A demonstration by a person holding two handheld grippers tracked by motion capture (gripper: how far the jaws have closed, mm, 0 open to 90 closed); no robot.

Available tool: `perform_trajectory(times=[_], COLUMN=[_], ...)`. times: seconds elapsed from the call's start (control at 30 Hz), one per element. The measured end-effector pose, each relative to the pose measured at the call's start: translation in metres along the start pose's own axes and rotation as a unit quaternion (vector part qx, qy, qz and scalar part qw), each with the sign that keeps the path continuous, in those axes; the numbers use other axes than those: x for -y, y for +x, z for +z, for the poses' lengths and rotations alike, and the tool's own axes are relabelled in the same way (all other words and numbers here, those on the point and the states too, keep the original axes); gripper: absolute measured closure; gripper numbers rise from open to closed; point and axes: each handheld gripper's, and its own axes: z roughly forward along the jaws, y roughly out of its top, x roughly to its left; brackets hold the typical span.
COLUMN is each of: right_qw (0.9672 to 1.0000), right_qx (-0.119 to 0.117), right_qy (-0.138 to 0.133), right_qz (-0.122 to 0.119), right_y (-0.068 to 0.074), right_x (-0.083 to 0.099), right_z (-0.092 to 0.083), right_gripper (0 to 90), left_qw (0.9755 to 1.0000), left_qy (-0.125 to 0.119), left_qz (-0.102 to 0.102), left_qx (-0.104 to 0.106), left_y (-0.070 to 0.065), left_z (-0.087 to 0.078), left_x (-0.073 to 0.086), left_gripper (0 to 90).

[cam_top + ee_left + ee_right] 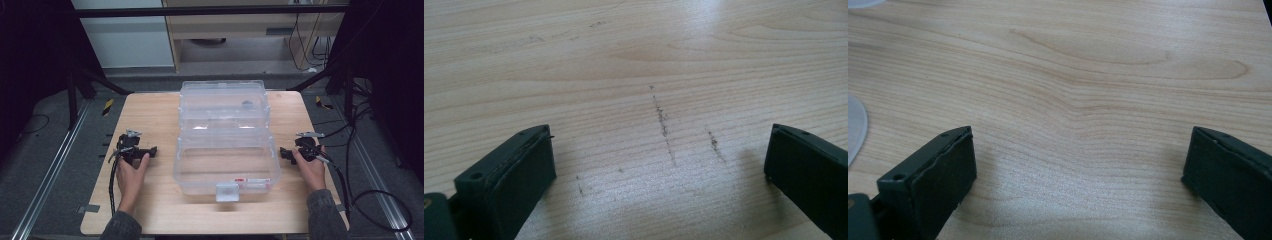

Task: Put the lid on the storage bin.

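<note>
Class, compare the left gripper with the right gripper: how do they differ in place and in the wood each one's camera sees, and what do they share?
The left gripper rests left of the clear plastic box; the right gripper rests to its right. The left gripper sees dark scuff marks on the table between its jaws; the right gripper sees unmarked grain. Both stand open, holding nothing, each in a hand, apart from the box.

Left tongs (148, 151) and right tongs (283, 153), jaws wide apart, hand-held, pointing inward toward each other.
</note>
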Motion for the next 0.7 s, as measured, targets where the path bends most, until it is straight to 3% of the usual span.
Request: perform_trajectory(times=[0.2, 0.27, 0.33, 0.4, 0.47, 0.57, 0.7], right_qw=[1.0, 0.9999, 0.9996, 0.9994, 0.9988, 0.9977, 0.99], right_qx=[0.002, 0.003, 0.006, 0.002, 0.004, 0.008, 0.028], right_qy=[-0.001, -0.01, -0.025, -0.035, -0.045, -0.052, -0.048], right_qz=[0.003, 0.002, 0.005, -0.004, -0.02, -0.042, -0.13], right_y=[0.002, 0.002, 0.003, 0.003, 0.005, 0.01, 0.022], right_x=[0.003, 0.005, 0.008, 0.009, 0.01, 0.011, 0.012], right_z=[-0.004, -0.006, -0.011, -0.017, -0.029, -0.053, -0.086], right_gripper=[2.4, 8.9, 9.8, 10.5, 10.9, 13.7, 14.8], left_qw=[1.0, 1.0, 1.0, 1.0, 0.9995, 0.9978, 0.9944], left_qy=[0.0, 0.0, 0.002, 0.002, -0.013, -0.044, -0.053], left_qz=[-0.004, -0.001, -0.007, -0.004, 0.005, 0.026, 0.063], left_qx=[-0.004, -0.001, -0.005, 0.005, 0.029, 0.041, 0.066], left_y=[-0.002, -0.001, -0.002, -0.003, -0.005, -0.007, -0.012], left_z=[-0.001, -0.003, -0.006, -0.012, -0.023, -0.043, -0.071], left_x=[0.001, 0.003, 0.005, 0.007, 0.007, 0.001, -0.001], left_gripper=[0.0, 0.0, 0.0, 1.2, 6.0, 6.7, 6.8])
